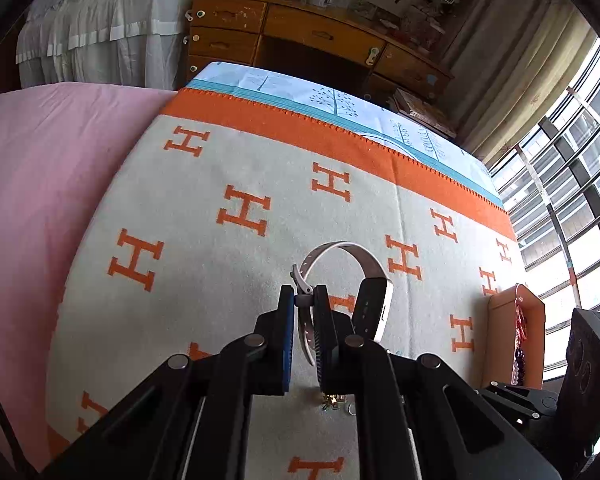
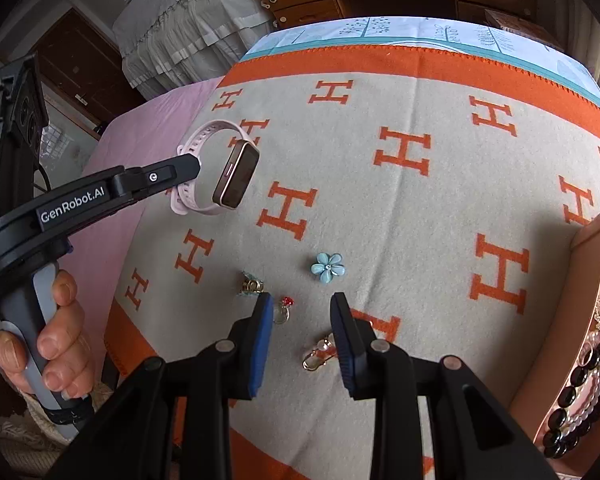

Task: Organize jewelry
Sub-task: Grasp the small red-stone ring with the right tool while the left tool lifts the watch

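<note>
My left gripper is shut on the strap of a pink smartwatch and holds it above the blanket; it also shows in the right wrist view, hanging from the left gripper. My right gripper is open and empty, low over the blanket. A red-topped ring lies between its fingers. A gold clip lies by its right finger. A blue flower and a gold trinket lie just ahead.
An orange-and-grey H-pattern blanket covers the bed. A peach jewelry box with bead strings stands at the right; it also shows in the left wrist view. A wooden dresser is behind the bed.
</note>
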The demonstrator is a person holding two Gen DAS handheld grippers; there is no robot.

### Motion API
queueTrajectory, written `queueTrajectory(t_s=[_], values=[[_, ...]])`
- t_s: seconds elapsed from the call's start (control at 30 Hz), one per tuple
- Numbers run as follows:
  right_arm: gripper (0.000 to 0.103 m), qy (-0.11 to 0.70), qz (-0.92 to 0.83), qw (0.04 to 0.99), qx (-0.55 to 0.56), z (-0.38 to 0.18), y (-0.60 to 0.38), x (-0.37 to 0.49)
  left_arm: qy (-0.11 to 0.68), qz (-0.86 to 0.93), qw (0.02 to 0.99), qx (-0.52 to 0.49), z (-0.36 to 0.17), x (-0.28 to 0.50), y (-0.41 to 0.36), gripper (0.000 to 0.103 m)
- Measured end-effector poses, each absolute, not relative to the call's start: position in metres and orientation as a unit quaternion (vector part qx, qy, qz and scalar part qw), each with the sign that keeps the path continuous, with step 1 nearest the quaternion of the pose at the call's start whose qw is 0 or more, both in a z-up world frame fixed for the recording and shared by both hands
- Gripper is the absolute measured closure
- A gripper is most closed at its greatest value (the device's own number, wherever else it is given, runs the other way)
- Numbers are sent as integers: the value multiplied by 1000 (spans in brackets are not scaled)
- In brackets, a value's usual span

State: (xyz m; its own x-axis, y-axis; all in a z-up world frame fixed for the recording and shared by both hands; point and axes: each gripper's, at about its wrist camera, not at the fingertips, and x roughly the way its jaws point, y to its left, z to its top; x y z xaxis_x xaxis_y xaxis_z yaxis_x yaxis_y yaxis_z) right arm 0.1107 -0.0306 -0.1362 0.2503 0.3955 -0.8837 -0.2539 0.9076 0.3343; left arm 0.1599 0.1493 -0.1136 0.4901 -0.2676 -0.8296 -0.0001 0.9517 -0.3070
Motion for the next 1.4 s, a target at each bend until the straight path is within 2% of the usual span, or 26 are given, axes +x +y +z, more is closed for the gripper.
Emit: queueTrajectory(t_s=[0.2,0.37,0.57,0.93,1.13,1.4], values=[[74,588,218,779,6,-150,-6,103,496,-81,854,-138,-110,153,153,96],[83,591,217,777,-4,-160,1,106,496,-79,853,-140,-111,150,157,96],[102,584,215,783,-22,-167,11,106,497,-76,853,-143,-112,149,161,96],[103,534,221,816,3,-140,-10,87,479,-78,865,-131,-93,134,151,96],[103,483,210,850,37,-98,-47,70,466,-99,872,-111,-68,122,123,96],[103,396,152,902,79,-31,-133,35,433,-180,880,-78,-11,111,44,96]])
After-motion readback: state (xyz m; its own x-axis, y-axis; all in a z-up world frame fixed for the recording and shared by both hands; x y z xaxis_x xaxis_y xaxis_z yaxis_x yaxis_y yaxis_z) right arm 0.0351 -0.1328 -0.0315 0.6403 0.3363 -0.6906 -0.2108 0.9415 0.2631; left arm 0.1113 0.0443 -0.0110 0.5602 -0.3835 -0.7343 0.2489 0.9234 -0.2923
